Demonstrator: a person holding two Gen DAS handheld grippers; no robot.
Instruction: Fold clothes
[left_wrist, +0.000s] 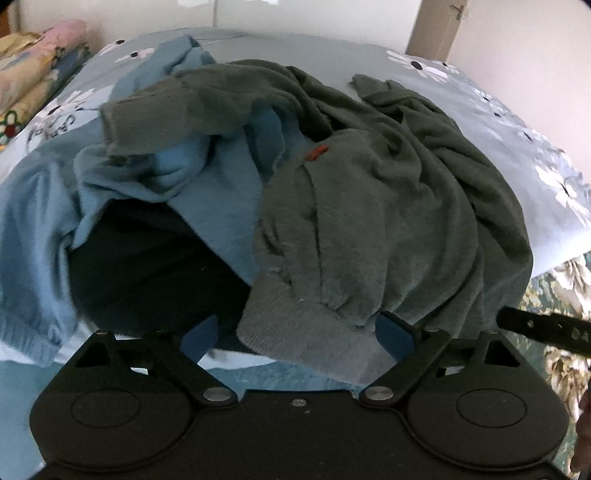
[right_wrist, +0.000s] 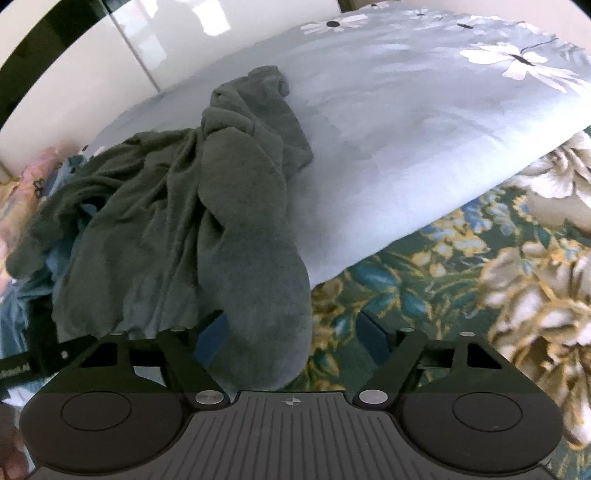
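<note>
1. A crumpled dark green fleece sweater (left_wrist: 369, 206) lies heaped on a pale blue flower-printed bed sheet (right_wrist: 388, 129), partly over a rumpled light blue knit garment (left_wrist: 192, 184) and a dark navy piece of clothing (left_wrist: 147, 273); none of them lies folded.
2. The left tongs (left_wrist: 295, 332) stand spread around the sweater's ribbed grey-green cuff (left_wrist: 295, 332); whether the pads touch it cannot be told.
3. The right tongs (right_wrist: 291, 339) are also spread, with a rounded fold of the sweater between them, close to the left finger (right_wrist: 212, 339).
4. Risk: a lift may drag the tangled blue garment along, since the layers overlap.
5. Risk: the near folds hang at the sheet's edge above a dark floral bedspread (right_wrist: 461, 295), so a loose pinch could let the cloth slide off.
6. Open sheet lies to the right and beyond; stacked patterned bedding (left_wrist: 33, 74) crowds the far left.
</note>
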